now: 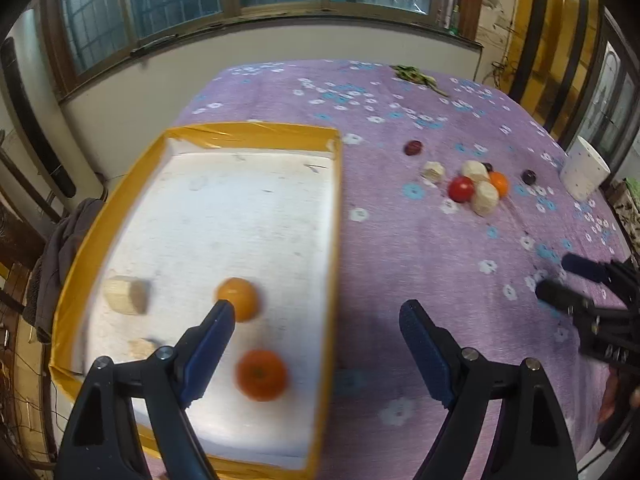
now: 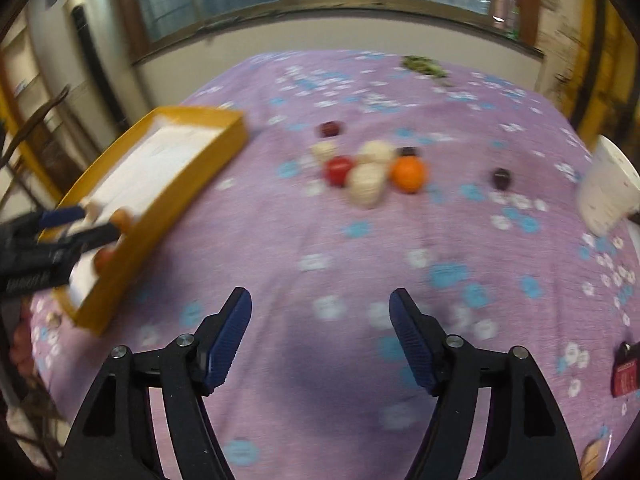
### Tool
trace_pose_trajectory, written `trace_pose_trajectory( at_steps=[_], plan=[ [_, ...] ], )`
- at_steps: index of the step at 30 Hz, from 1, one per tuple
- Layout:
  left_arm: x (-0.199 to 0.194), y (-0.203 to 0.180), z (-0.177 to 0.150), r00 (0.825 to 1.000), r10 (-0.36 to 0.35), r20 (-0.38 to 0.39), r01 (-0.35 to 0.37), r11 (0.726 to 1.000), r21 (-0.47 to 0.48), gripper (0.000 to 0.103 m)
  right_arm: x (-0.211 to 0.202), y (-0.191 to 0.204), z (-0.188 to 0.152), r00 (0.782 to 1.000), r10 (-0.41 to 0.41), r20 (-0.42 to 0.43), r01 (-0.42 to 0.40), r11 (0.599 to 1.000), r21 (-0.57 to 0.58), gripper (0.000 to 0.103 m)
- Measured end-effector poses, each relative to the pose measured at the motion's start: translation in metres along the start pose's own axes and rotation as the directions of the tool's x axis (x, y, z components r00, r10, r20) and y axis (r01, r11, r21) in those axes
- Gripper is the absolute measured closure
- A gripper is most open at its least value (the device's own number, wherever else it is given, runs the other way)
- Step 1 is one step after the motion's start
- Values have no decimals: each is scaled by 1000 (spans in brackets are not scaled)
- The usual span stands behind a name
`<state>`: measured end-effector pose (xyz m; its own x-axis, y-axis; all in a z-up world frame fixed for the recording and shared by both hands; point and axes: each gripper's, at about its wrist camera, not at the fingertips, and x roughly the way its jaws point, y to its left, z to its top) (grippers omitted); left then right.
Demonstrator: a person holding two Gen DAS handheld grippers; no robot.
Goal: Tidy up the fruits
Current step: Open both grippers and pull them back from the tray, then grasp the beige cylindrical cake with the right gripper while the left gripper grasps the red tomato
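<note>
Now both empty: left tongs (image 1: pixel 316 312) spread above tray (image 1: pixel 256 130), right tongs (image 2: pixel 320 300) spread; orange (image 2: pixel 408 174) probably light, slippery; best pinched across middle.

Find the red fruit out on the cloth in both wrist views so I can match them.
Left wrist: red fruit sits right of centre in the upper half, at the left of the loose cluster, touching a pale piece.
Right wrist: red fruit sits just above centre, again at the cluster's left.
Shared landmark: the yellow tray, left of the fruit in both views.
</note>
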<state>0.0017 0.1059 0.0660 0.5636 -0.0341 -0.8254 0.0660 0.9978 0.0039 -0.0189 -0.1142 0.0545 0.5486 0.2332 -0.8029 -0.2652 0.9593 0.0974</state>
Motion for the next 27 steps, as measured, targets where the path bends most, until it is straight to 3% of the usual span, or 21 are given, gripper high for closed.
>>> trace_pose_trajectory(
  at_steps=[6, 11, 16, 18, 19, 24, 27],
  plan=[
    [4, -27, -4, 999, 11, -34, -11, 1000, 25, 17, 13, -20, 22, 998, 42, 41, -43, 999, 11, 32],
    [2, -35, -9, 998, 46, -48, -45, 999, 24, 17, 45, -25, 39, 996, 83, 20, -83, 997, -2, 34],
    [4, -34, -9, 996, 74, -58, -73, 997, 15, 17, 75, -29, 51, 996, 87, 1, -87, 996, -9, 46],
    [7, -36, -6, 995, 79, -61, -78, 997, 13, 17, 85, -31, 53, 996, 90, -17, -90, 996, -9, 70],
    [10, -38, -4, 995, 78, -63, -77, 997, 15, 17, 85, -31, 54, 997, 81, -7, -81, 997, -15, 73],
    [26, -62, 17, 997, 50, -52, -47, 997, 57, 17, 71, -46, 48, 996, 90, 27, -90, 996, 3, 73],
    [40, -83, 37, 999, -8, -37, 11, 997, 78, 17, 56, -57, 39, 994, 98, 39, -99, 995, 24, 73]
  ],
)
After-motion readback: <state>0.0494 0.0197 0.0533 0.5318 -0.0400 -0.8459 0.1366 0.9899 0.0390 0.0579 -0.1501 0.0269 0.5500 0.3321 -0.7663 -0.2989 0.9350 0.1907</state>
